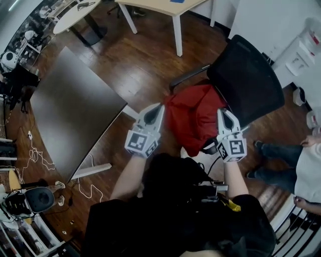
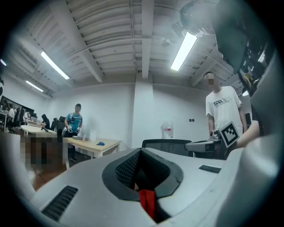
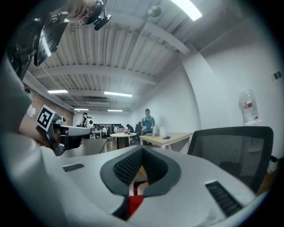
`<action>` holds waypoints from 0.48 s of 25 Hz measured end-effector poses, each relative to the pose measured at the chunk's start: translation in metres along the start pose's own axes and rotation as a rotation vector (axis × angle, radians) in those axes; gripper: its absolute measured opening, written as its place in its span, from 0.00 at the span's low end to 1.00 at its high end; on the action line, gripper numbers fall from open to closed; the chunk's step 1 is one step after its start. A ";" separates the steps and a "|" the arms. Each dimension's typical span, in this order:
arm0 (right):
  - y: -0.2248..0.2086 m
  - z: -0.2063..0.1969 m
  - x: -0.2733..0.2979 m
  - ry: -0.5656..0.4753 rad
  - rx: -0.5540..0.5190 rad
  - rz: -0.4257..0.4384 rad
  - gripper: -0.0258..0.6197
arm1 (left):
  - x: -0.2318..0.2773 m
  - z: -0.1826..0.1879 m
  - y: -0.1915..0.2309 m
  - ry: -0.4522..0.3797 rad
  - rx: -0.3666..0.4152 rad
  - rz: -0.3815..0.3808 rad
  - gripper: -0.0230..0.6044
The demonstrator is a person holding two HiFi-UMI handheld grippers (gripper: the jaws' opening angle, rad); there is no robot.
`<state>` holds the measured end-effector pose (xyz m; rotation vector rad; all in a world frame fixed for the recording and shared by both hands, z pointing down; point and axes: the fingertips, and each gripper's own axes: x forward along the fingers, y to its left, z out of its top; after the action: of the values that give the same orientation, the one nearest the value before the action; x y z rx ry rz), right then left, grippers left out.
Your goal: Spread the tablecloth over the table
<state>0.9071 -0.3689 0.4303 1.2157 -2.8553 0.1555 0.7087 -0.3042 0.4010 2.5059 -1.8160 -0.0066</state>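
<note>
The red tablecloth (image 1: 193, 118) hangs bunched between my two grippers, over the wooden floor and in front of a black chair. My left gripper (image 1: 160, 106) is shut on the cloth's left edge, and a red fold (image 2: 147, 201) shows pinched between its jaws in the left gripper view. My right gripper (image 1: 221, 111) is shut on the right edge, with red cloth (image 3: 135, 201) caught in its jaws too. The bare grey table (image 1: 75, 110) stands to the left of both grippers, its near corner close to the left one.
A black mesh office chair (image 1: 246, 80) stands right behind the cloth. A person (image 1: 306, 170) stands at the right. A light wooden table (image 1: 165, 6) and a round table (image 1: 75, 12) are farther off. Cables (image 1: 35, 153) lie on the floor at the left.
</note>
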 end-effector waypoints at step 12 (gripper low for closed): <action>-0.066 -0.130 0.047 0.327 0.051 -0.204 0.04 | 0.133 -0.131 0.028 0.314 -0.046 -0.250 0.02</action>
<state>0.9213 -0.4347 0.5678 1.3395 -2.4490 0.3831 0.7276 -0.4345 0.5357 2.5117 -1.3655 0.3131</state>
